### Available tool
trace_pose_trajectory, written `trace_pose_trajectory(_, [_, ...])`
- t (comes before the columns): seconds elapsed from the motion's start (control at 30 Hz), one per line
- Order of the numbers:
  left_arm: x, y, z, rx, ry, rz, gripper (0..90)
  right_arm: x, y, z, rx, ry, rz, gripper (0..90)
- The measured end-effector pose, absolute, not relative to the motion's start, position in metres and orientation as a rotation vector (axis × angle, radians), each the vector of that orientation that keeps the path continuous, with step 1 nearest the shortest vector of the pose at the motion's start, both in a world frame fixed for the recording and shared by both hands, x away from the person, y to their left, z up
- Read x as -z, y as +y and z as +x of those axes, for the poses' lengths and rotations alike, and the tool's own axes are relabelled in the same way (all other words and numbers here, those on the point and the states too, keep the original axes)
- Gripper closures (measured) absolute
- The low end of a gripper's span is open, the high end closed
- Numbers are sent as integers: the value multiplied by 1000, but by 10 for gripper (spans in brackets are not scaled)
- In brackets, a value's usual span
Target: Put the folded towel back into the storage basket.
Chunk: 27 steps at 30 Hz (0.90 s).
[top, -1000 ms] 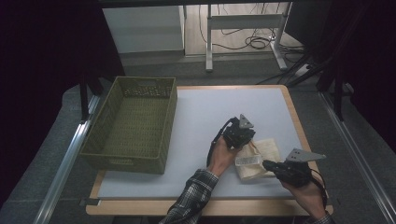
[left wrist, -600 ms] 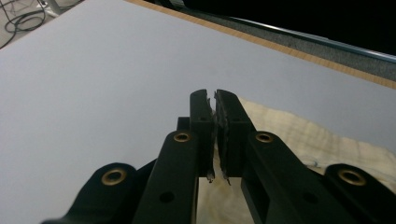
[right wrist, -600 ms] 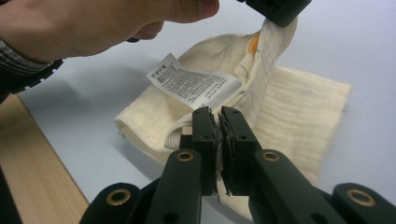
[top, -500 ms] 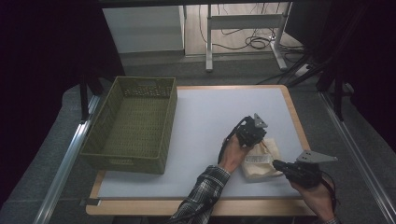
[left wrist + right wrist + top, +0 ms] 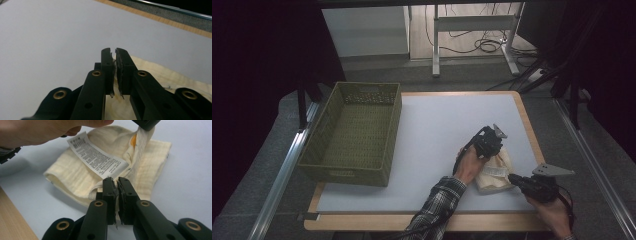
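Note:
A cream muslin cloth [image 5: 497,172] lies crumpled on the white table top [image 5: 437,125] near its right front corner. My left gripper [image 5: 494,151], held by a hand that reaches across, is shut on the cloth's far edge. In the right gripper view the left gripper [image 5: 146,123] holds that edge raised. In its own view the left gripper [image 5: 115,52] has a sliver of cloth [image 5: 155,72] between its jaws. My right gripper [image 5: 511,177] [image 5: 115,181] is shut on the near edge of the cloth [image 5: 75,175], just below its white care label [image 5: 97,157].
An olive woven basket [image 5: 394,125] with nothing in it stands on the left side of the table. The table's wooden rim [image 5: 532,135] runs close to the right of the cloth. Bare white surface lies between basket and cloth.
Both grippers and the cloth have shifted a little to the right. The left gripper now holds the far edge lifted higher.

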<state>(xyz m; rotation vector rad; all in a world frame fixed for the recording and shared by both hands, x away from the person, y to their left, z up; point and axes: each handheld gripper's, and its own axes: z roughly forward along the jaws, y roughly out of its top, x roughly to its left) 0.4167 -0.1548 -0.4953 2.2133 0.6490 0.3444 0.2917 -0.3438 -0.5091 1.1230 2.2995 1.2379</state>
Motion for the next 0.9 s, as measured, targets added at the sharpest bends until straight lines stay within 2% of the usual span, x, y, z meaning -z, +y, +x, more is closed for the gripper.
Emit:
trace_pose_trajectory(0.1, [500, -156, 419, -329, 674, 2205, 795, 514, -344, 293, -1230, 2304, 1132, 843])
trace_pose_trajectory(0.2, [500, -154, 420, -320, 701, 2175, 658, 517, -345, 293, -1220, 2301, 1140, 822])
trace_pose_trajectory(0.37, [493, -147, 420, -289, 725, 2099, 485, 508, -350, 290, -1208, 2247, 1139, 687])
trace_pose_trajectory(0.57, [483, -133, 418, -309, 739, 2055, 391, 496, -357, 290, -1191, 2200, 1134, 627])
trace_pose_trajectory(0.9, [491, -95, 407, -312, 761, 2077, 362, 501, -355, 298, -1166, 2196, 1147, 522])
